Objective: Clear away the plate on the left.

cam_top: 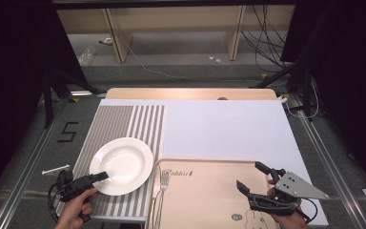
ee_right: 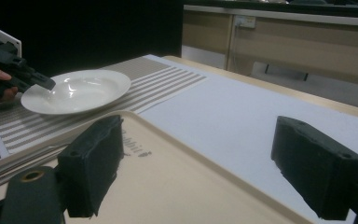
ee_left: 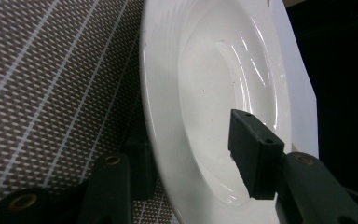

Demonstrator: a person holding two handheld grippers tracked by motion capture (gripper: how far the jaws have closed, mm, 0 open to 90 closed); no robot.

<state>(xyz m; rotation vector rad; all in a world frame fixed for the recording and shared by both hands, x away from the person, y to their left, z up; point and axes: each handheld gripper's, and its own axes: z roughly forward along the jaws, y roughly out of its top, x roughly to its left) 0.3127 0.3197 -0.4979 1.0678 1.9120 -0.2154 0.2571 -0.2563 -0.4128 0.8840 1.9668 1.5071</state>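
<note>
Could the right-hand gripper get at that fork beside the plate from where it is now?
Probably yes: the right gripper hangs open over the tray, and nothing stands between it and the fork.

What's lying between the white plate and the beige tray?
A fork lies there, in the high view: it sits on the striped placemat beside the tray, right of the white plate.

My right gripper [ee_right: 193, 170]: jaws wide apart over tray [ee_right: 177, 186]. Left gripper [ee_right: 16, 70] at plate [ee_right: 77, 91] rim, far-left mat [ee_right: 168, 84] edge.
</note>
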